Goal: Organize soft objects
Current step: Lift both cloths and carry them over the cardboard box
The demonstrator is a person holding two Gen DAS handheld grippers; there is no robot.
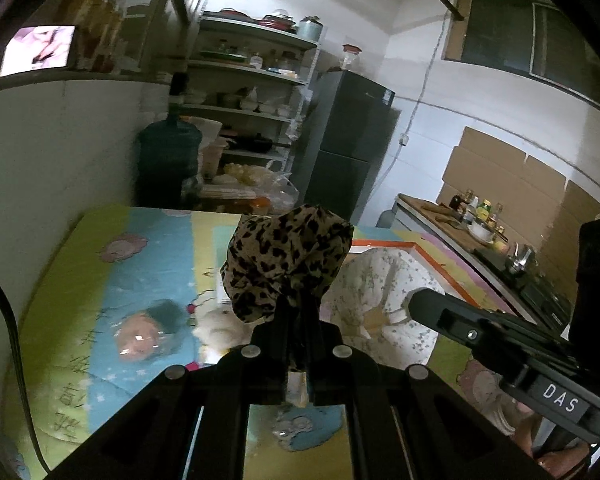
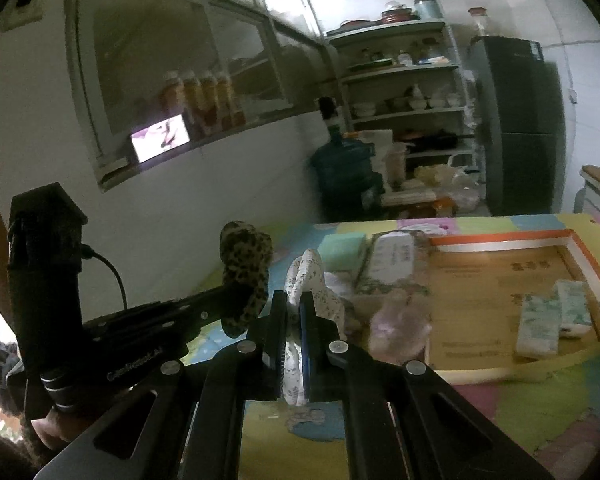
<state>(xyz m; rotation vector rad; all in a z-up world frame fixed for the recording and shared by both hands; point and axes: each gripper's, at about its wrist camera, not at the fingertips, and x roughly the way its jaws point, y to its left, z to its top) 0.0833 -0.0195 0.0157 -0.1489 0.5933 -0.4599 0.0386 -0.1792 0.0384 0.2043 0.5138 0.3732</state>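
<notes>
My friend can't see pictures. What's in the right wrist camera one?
The right gripper jaws pinch a white flowered cloth above a colorful play mat. Beside it, the left gripper holds a leopard-print cloth; an open orange-edged cardboard box lies to the right.

We count two grippers, the left gripper (image 1: 298,320) and the right gripper (image 2: 294,320). We see one leopard-print cloth (image 1: 284,260), one white floral cloth (image 2: 312,280), one green sponge (image 2: 341,247), one orange-rimmed tray (image 2: 500,238) and two tissue packs (image 2: 538,326) lying in it. We also count one water jug (image 2: 348,176), one refrigerator (image 2: 520,120) and one shelf rack (image 2: 400,68).
</notes>
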